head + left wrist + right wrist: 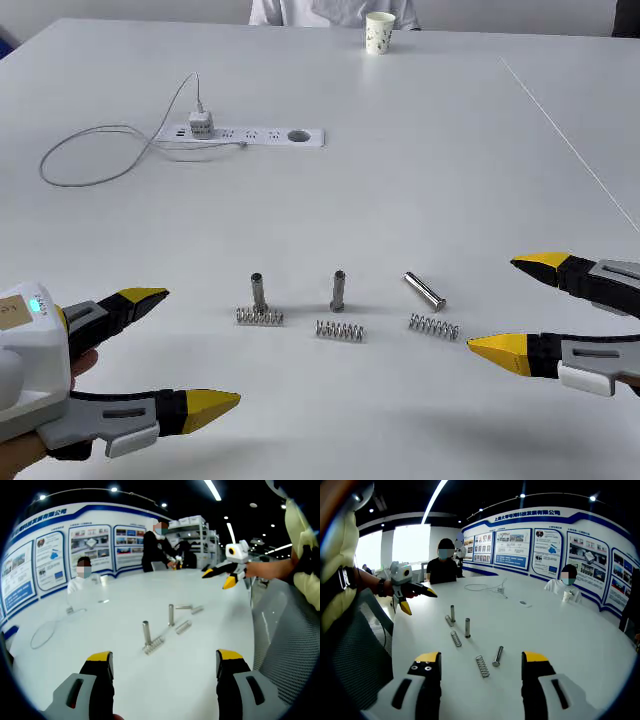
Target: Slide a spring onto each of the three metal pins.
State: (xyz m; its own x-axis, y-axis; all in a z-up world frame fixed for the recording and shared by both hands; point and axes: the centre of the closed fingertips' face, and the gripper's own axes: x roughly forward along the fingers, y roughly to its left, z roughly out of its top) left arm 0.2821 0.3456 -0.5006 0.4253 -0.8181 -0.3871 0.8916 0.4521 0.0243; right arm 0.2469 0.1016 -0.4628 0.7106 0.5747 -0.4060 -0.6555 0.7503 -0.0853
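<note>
Springs: three, all loose on the white tabletop, none yet on a pin. We count the left spring, the middle spring and the right spring, each lying flat just on the near side of its own pin. Pins: three. The left pin and the middle pin stand upright; the right pin lies on its side. Tools: two. Our left tool hovers near and to the left of the row, jaws spread wide with nothing between them; our right tool hovers to the right of the row, jaws likewise spread and empty. Step in hand, as we judge it: the very start, the approach before a first pick-up. Next move, in our judgement: pinch one spring lightly across its coils, turn its axis upright and lower it over a standing pin; the fallen pin wants setting up, or holding by the other tool, before its spring can go on. Sundries at the far side: one power strip, one charger plugged into it, one cable, one paper cup.
</note>
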